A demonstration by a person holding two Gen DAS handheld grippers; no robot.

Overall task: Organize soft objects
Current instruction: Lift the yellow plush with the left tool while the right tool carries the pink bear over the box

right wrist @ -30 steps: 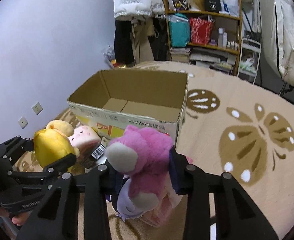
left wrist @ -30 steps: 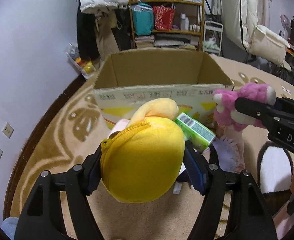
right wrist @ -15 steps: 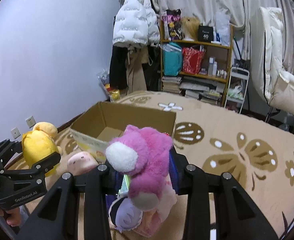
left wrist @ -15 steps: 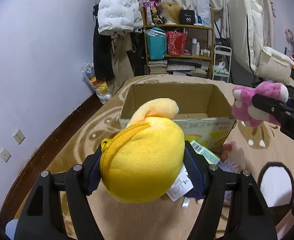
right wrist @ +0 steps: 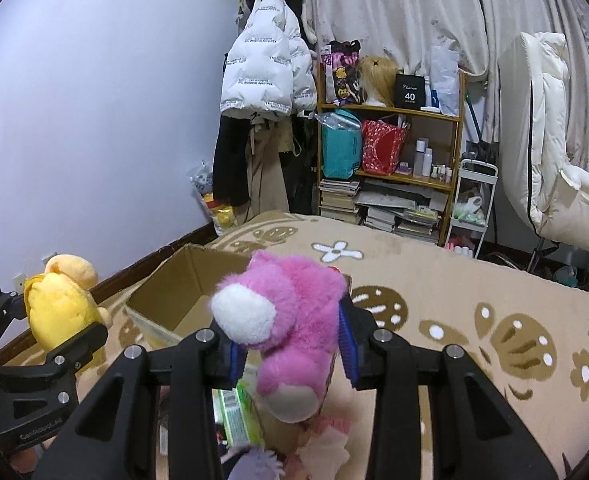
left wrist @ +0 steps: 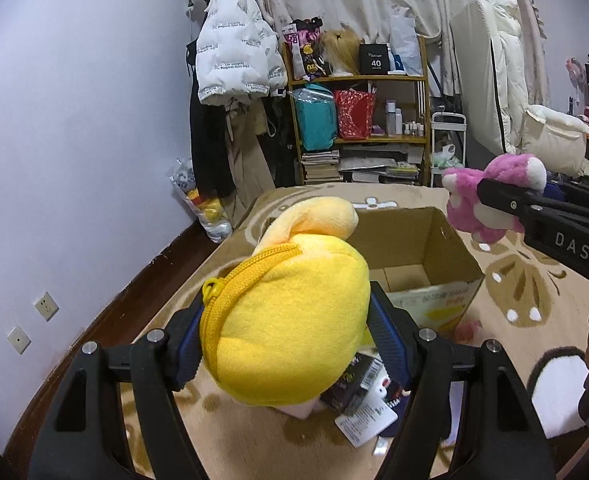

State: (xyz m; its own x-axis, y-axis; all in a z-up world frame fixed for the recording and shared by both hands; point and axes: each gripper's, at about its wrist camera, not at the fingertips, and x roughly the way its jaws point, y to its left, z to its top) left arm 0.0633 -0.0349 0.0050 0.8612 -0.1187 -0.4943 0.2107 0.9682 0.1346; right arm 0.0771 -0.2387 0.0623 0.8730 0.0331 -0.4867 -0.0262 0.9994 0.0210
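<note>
My left gripper (left wrist: 286,340) is shut on a yellow plush toy (left wrist: 286,320) with a zip, held up above the carpet in front of the open cardboard box (left wrist: 434,256). My right gripper (right wrist: 290,344) is shut on a pink plush bear (right wrist: 290,320), held above the box's (right wrist: 174,296) near right corner. The pink bear (left wrist: 490,200) also shows at the right of the left wrist view, and the yellow toy (right wrist: 62,304) at the left of the right wrist view. The box looks empty inside.
Loose items lie on the patterned carpet (right wrist: 474,300) below the grippers: a green carton (right wrist: 238,416), a purple fuzzy thing (right wrist: 254,464), tags and packets (left wrist: 358,412). A shelf unit (left wrist: 358,128) and hanging coats (left wrist: 234,64) stand at the back wall. A white slipper (left wrist: 554,384) lies right.
Both grippers have risen well above the floor with their toys. The box now lies lower and farther in both views, and the floor clutter has dropped below.
</note>
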